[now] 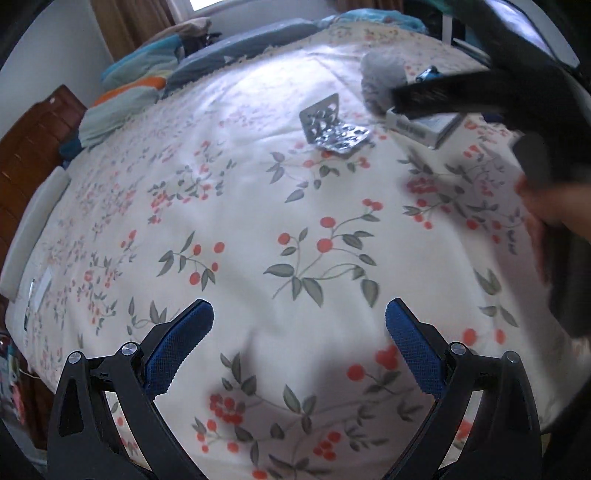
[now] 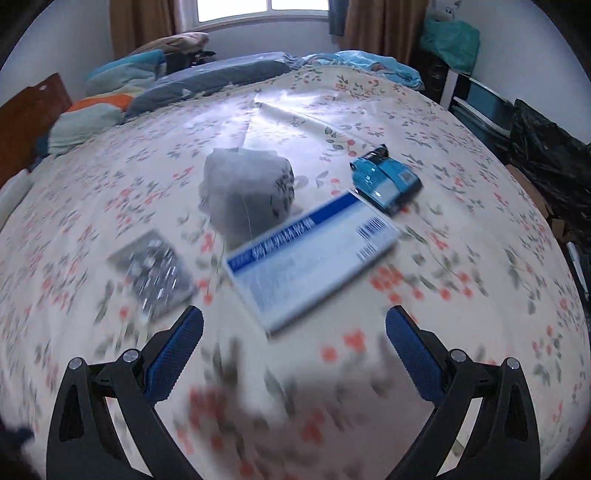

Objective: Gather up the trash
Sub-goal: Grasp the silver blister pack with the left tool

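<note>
White box (image 2: 312,254) lies just ahead of the spread right gripper (image 2: 294,354)

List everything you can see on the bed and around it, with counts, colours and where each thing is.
box: one, white and blue, middle of the bedspread
blister pack: one, silver, bent, left of the box
crumpled wrapper: one, grey, behind the box
toy car: one, blue, right of the wrapper
pillows: several, blue, teal, orange, at the far edge
curtains: brown, beside the window
black bag: one, right of the bed
left gripper: fingers open, empty
right gripper: fingers open, empty
</note>
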The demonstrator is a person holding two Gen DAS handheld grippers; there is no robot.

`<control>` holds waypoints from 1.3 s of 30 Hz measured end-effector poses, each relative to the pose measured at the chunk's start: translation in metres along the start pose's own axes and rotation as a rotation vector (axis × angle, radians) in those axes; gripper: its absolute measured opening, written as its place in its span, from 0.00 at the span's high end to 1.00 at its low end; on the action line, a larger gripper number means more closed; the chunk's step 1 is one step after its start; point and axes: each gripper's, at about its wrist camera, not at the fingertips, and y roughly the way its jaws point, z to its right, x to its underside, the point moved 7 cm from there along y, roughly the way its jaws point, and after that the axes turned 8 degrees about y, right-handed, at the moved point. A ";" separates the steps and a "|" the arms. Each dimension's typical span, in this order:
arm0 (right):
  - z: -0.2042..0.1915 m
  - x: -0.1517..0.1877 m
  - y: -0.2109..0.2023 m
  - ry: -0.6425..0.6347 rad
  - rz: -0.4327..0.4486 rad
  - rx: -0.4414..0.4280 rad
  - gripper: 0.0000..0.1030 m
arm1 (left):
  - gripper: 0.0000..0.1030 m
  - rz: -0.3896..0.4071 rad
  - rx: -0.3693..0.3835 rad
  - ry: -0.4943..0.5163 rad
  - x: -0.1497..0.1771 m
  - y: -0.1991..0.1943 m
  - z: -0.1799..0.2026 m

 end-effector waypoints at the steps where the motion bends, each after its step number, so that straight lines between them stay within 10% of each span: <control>1: -0.003 -0.005 0.008 0.013 0.004 0.013 0.05 | 0.06 -0.002 0.001 -0.003 0.000 0.002 0.000; 15: 0.041 -0.019 0.033 -0.064 0.028 0.090 0.05 | 0.06 0.008 -0.014 -0.017 -0.019 0.022 -0.009; 28: 0.136 -0.003 0.024 0.007 -0.014 -0.021 0.05 | 0.06 0.164 0.123 -0.139 -0.119 0.054 -0.008; 39: 0.129 0.004 0.028 -0.030 0.009 -0.038 0.04 | 0.07 0.071 0.042 -0.108 -0.161 0.107 0.003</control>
